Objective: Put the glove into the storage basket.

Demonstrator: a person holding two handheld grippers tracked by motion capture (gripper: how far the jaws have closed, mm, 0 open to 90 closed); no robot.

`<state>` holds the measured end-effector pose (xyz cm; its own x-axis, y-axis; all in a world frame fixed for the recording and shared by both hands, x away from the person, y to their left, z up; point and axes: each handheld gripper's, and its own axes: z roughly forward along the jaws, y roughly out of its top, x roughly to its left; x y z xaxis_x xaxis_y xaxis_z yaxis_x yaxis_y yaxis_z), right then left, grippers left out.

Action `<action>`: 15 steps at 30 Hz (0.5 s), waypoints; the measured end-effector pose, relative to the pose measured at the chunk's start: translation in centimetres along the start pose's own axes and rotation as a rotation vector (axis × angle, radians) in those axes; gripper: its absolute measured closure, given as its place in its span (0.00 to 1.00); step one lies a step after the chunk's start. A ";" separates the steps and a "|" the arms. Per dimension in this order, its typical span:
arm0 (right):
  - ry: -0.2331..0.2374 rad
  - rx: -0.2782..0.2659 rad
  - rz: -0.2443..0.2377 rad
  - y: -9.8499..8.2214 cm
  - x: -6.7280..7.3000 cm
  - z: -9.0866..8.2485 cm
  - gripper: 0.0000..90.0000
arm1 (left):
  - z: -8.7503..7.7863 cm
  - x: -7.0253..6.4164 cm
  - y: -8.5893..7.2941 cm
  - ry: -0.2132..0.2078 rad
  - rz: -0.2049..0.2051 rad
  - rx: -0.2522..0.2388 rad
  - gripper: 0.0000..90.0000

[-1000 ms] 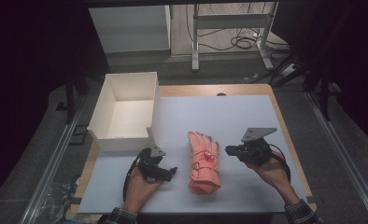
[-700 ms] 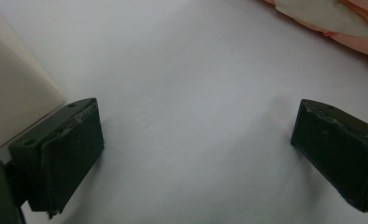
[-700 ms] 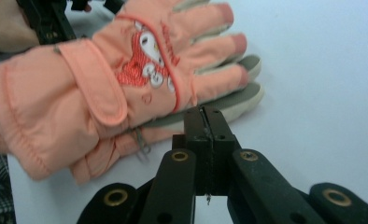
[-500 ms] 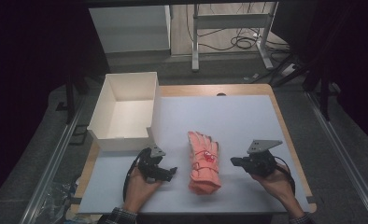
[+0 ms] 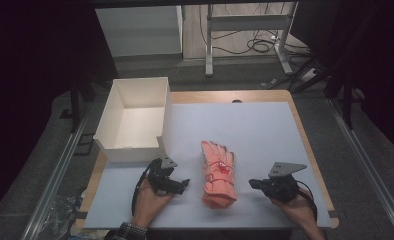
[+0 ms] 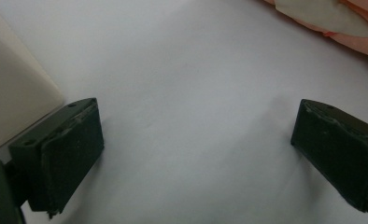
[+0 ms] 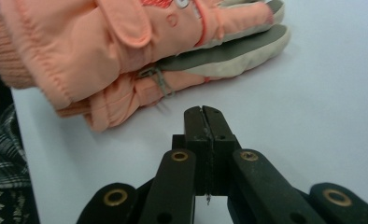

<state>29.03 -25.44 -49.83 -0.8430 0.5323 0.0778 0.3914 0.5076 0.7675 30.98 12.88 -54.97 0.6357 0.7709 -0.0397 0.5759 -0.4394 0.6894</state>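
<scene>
Gloves: the stacked pair of salmon-pink ski gloves (image 5: 218, 173) lies on the white mat (image 5: 265, 130), between your hands | Right gripper (image 5: 253, 183): jaws pressed together, holding nothing, tips just short of the gloves' side | Left gripper (image 5: 184, 183): jaws spread wide, empty, near the white box (image 5: 131, 121), apart from the gloves.

We see gloves (image 5: 218, 175) lying mid-table (image 5: 265, 130) between our two grippers (left (image 5: 184, 184), right (image 5: 252, 183)). A box (image 5: 132, 120) sits behind the left gripper.
</scene>
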 end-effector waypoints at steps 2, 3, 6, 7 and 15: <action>0.008 0.003 0.005 -0.3 0.2 0.1 0.99 | 0.0 0.0 0.0 -0.001 0.000 0.002 0.02; 0.013 0.002 0.005 -0.5 0.3 0.2 0.99 | 0.0 0.0 0.0 -0.001 -0.001 0.001 0.03; 0.030 0.009 -0.001 -0.8 0.7 0.5 0.99 | -0.1 0.0 0.0 0.000 -0.002 -0.002 0.03; 0.035 0.009 -0.004 -0.9 0.8 0.6 0.99 | -0.2 0.0 -0.1 0.004 -0.001 -0.008 0.04; 0.070 0.024 -0.036 -1.2 2.2 1.5 0.99 | -1.3 0.7 -0.9 0.038 -0.008 0.013 0.04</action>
<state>27.25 -23.84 -51.53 -0.8800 0.4653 0.0956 0.3688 0.5422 0.7550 30.24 14.38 -54.66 0.6109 0.7915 -0.0173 0.5877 -0.4389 0.6797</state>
